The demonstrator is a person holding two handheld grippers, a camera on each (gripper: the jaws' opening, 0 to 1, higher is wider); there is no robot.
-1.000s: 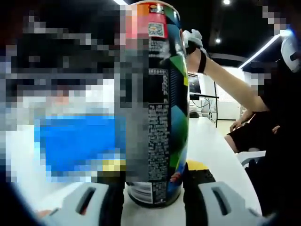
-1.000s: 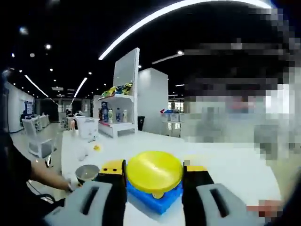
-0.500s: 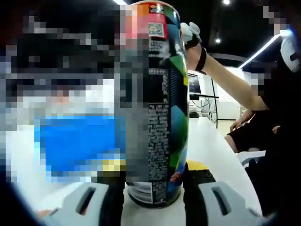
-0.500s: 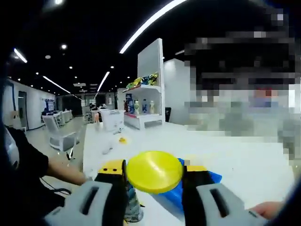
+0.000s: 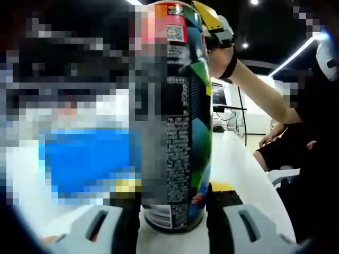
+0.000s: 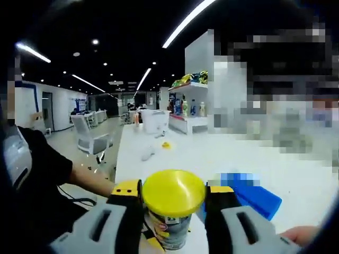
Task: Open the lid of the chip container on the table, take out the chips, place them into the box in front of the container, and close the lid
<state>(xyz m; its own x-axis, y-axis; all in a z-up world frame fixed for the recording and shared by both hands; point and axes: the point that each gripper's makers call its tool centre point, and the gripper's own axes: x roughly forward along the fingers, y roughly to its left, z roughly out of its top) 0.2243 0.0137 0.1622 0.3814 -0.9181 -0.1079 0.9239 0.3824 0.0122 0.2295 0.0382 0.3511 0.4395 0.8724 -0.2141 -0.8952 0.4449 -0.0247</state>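
- Can [image 5: 180, 121]: upright on white table [image 5: 238, 169], base between jaws of left gripper [image 5: 172, 222], pads against both sides near foot. Seen from above in right gripper view [image 6: 168, 230], directly under lid.
- Handling, judged: thin-walled tube, light, tall, easy to tip; glossy print likely slippery. Hold low and firm but without crushing.
- Lid [image 6: 174, 193]: yellow disc, clamped between jaws of right gripper [image 6: 174, 203], held just above can mouth. Same gripper [image 5: 217, 29] at can top in left gripper view, yellow edge beside rim. Seated or just clear: cannot tell.
- Handling, judged: thin flexible plastic, snap fit; grip at rim edge, press evenly to seat.
- Contents of can: mouth hidden by lid, cannot tell.
- Box [image 6: 251, 191]: blue, low, on table just beside can. Interior not readable; chips cannot be confirmed.
- Left gripper: narrowed to can width, holding can. Right gripper: narrowed to lid width, holding lid.
- Step, judged: lid at mouth, either closing or opening.
- Surroundings: person's forearm [image 5: 254, 90], seated person at far table edge, shelf [image 6: 193, 100] with bottles.
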